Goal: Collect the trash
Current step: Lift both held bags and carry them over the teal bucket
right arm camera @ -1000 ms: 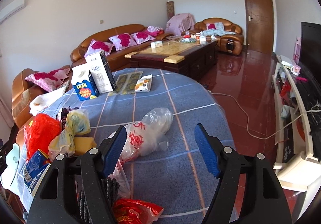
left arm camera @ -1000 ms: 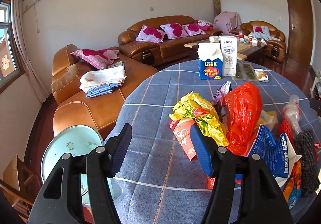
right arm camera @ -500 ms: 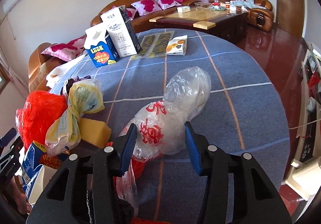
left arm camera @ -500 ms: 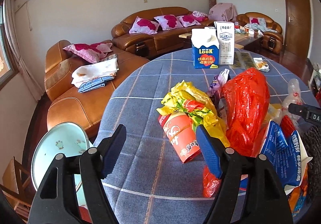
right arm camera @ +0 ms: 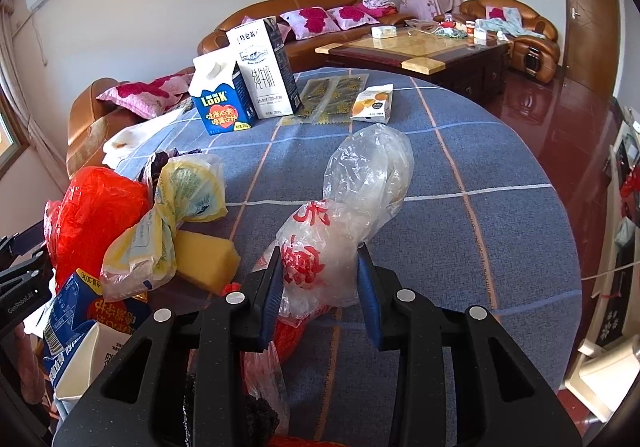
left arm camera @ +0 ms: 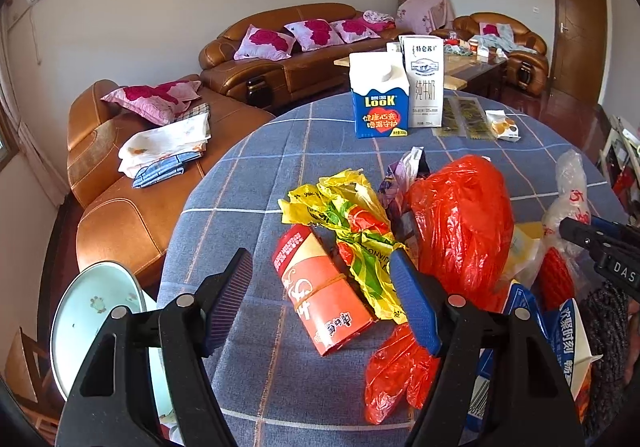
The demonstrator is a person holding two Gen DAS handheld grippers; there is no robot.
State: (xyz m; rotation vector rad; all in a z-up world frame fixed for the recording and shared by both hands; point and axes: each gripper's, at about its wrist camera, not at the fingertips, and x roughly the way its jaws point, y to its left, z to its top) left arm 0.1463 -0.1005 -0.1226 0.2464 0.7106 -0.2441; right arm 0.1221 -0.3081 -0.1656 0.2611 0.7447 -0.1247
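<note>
Right wrist view: my right tongs (right arm camera: 319, 289) are closing on the clear plastic bag with red print (right arm camera: 320, 251), the pads already against its sides.

The bag lies on the blue checked counter (right arm camera: 460, 151), just right of a yellow sponge (right arm camera: 204, 261), and its far lobe trails away from the grip. Thin film like this may slip out when I lift, since I judge I am pinching mostly air and slack; a red net (right arm camera: 290, 331) under the bag could also snag and come along. On the other side, my left tongs (left arm camera: 320, 303) stand wide with their jaws easing in, straddling a red paper cup (left arm camera: 324, 295) lying on its side but not yet touching it. The cup may roll or crush, and the yellow wrapper (left arm camera: 352, 219) against it could get caught under the right pad.
</note>
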